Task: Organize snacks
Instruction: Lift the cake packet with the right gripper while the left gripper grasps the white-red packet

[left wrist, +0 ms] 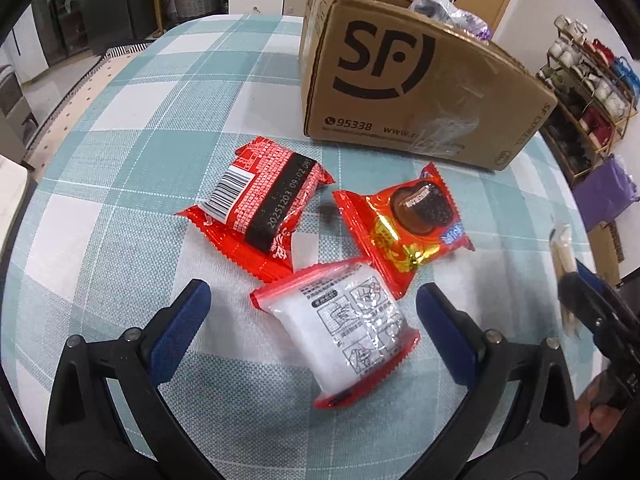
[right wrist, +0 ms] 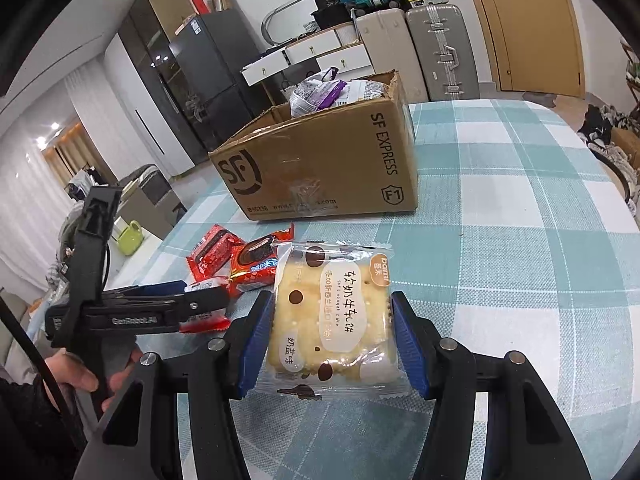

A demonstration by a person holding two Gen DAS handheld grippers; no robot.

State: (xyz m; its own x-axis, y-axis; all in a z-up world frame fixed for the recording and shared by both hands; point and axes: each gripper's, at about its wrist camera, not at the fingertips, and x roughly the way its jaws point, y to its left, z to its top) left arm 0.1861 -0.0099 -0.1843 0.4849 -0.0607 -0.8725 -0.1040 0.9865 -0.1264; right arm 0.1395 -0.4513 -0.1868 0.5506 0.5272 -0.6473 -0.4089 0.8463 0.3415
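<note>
Three snack packets lie on the checked tablecloth in the left wrist view: a red one with a barcode (left wrist: 260,204), an orange-red chocolate pie packet (left wrist: 412,224), and a white packet with red ends (left wrist: 340,328). My left gripper (left wrist: 313,290) is open and straddles the white packet, with a gap on each side. My right gripper (right wrist: 332,300) is shut on a cream nougat cracker packet (right wrist: 332,312), held above the table. The left gripper (right wrist: 208,300) shows side-on at the left, partly hiding the white packet (right wrist: 208,284). An open SF cardboard box (right wrist: 320,168) stands behind the snacks.
Purple and silver packets (right wrist: 320,92) stick out of the box. The tablecloth (right wrist: 500,240) stretches bare to the right of the box. A person's hand (right wrist: 80,376) grips the left tool. A shoe rack (left wrist: 580,92) stands past the table's right edge.
</note>
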